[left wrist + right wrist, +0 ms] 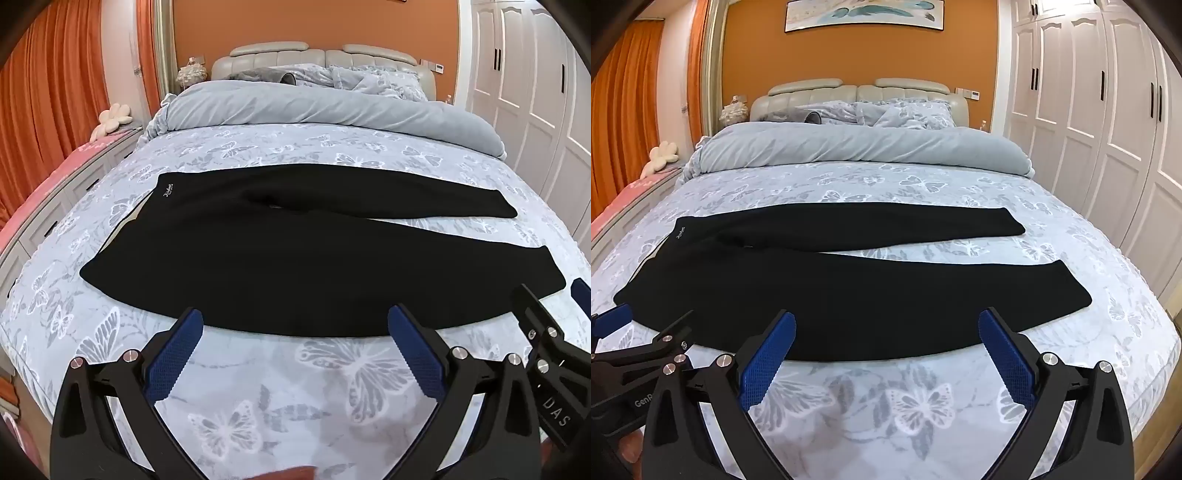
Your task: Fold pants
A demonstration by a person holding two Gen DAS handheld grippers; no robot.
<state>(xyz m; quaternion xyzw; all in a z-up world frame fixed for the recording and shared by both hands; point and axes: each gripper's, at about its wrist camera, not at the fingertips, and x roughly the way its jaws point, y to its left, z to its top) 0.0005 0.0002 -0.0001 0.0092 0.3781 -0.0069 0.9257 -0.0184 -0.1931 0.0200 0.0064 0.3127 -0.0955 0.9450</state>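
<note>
Item count: one pair of black soft-fabric pants, laid flat across the bed. Waistband at left, with a small pale script logo near its far corner. Two legs run to the right and lie apart toward the cuffs, with a wedge of bedding showing between them. Far leg cuff; near leg cuff. Near edge of the near leg lies close to the foot of the bed.

Grippers: two. Left gripper, black frame with blue textured pads, hovers just over the near edge of the pants, toward the waistband side; jaws spread wide, nothing between them. Right gripper, same build, hovers over the near edge further right; jaws likewise wide and empty. Both point toward the headboard. Each shows at the edge of the other's view, and the two are close side by side.

Surface: one bed with pale blue-grey sheet printed with white butterflies. One plain grey duvet bunched across the far half. Patterned pillows against a cream padded headboard.

Room: orange wall with one framed picture; orange curtains at left; white panelled wardrobe doors along the right. One white flower-shaped cushion on the ledge at far left.
</note>
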